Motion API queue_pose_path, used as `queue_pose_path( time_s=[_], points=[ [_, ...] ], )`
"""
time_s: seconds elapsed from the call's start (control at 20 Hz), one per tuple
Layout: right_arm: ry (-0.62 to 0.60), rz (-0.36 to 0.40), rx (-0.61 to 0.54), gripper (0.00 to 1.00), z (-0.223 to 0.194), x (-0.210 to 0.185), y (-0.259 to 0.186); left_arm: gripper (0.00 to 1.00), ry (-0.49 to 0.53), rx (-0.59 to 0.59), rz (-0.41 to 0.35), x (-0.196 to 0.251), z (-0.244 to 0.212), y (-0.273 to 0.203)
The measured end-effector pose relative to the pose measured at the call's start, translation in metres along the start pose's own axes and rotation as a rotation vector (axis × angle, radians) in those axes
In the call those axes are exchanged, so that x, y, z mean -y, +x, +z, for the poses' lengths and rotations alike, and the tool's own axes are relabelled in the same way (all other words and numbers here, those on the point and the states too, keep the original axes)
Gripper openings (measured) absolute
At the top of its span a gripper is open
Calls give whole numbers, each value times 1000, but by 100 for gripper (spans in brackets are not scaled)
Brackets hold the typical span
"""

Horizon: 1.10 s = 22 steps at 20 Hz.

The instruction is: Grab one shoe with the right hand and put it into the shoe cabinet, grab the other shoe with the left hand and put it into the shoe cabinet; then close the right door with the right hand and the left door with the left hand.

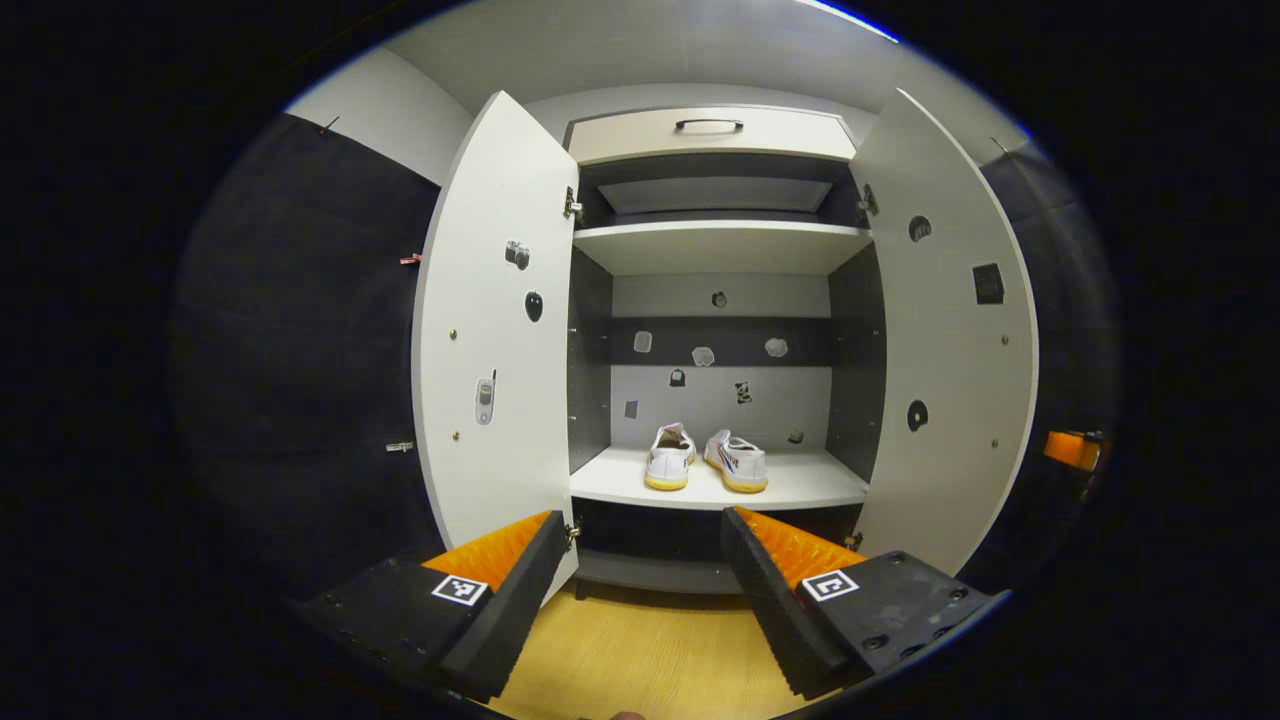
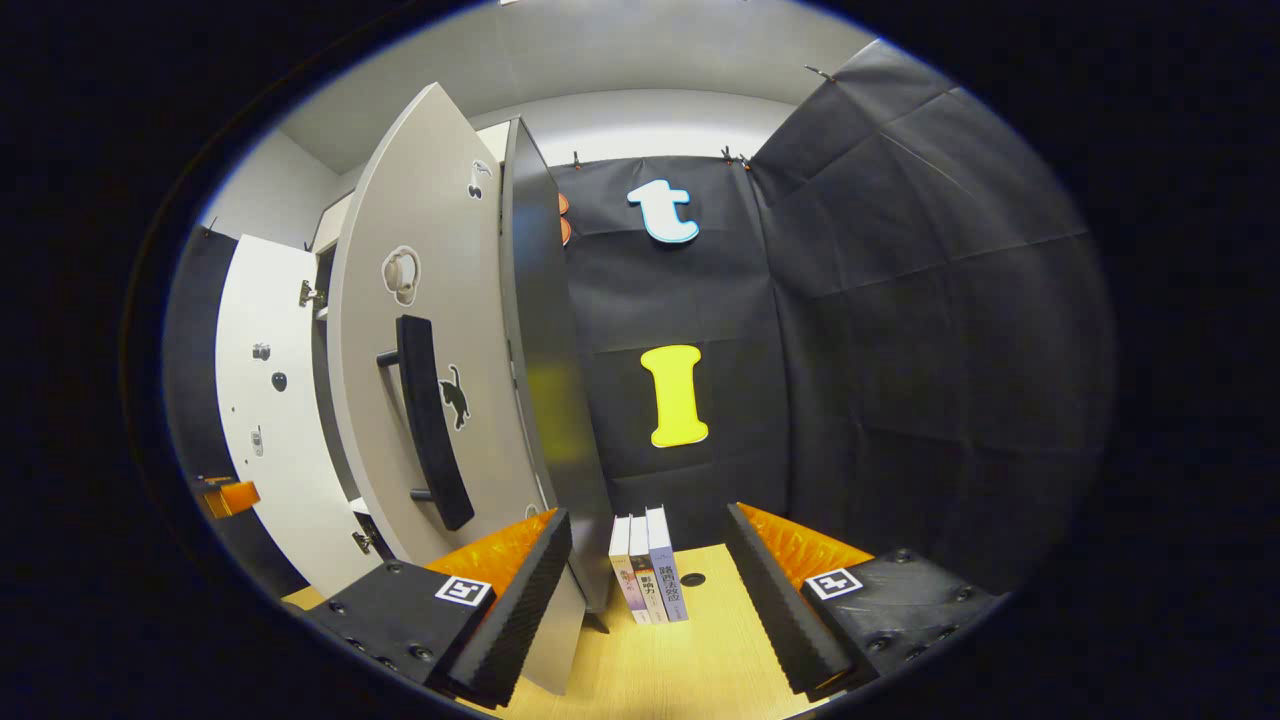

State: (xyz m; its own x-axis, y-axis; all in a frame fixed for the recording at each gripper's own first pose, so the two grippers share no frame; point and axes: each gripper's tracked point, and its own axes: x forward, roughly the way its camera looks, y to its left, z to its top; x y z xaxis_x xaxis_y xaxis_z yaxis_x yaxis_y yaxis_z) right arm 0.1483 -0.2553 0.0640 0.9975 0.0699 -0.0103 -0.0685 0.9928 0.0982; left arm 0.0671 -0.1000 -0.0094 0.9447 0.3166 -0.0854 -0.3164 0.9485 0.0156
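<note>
Two shoes (image 1: 705, 460) sit side by side on the low shelf (image 1: 800, 487) of the cabinet (image 1: 715, 135), near its middle. Both doors stand open. The left gripper (image 1: 640, 590) is wide open and holds nothing. The right gripper (image 2: 645, 590) is wide open too, empty, by the right door (image 2: 430, 330), near its handle (image 2: 428, 420). Books (image 2: 648, 565) stand on the floor (image 2: 680, 665).

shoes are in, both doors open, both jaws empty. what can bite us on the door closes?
1. The right gripper sits beside the right door's outer face, near its handle; a swing could clip the books at the cabinet's side.
2. The shoes sit near the shelf's front edge; a closing door might catch a heel.
3. The left door stands wide open.
</note>
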Motion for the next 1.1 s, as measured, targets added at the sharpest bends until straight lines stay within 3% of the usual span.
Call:
queue_pose_path(
  time_s=[0.25, 0.5, 1.1],
  points=[
    [7, 40, -21, 98, 24, -19, 30, 98, -27, -33, -32, 2, -14, -11],
    [66, 71, 0, 98, 63, -37, 48, 98, -16, -16, -18, -16, -11, -14],
    [70, 55, -67, 98, 55, -64, 41, 98, 8, -18, -53, -42, -16, -10]
  ],
)
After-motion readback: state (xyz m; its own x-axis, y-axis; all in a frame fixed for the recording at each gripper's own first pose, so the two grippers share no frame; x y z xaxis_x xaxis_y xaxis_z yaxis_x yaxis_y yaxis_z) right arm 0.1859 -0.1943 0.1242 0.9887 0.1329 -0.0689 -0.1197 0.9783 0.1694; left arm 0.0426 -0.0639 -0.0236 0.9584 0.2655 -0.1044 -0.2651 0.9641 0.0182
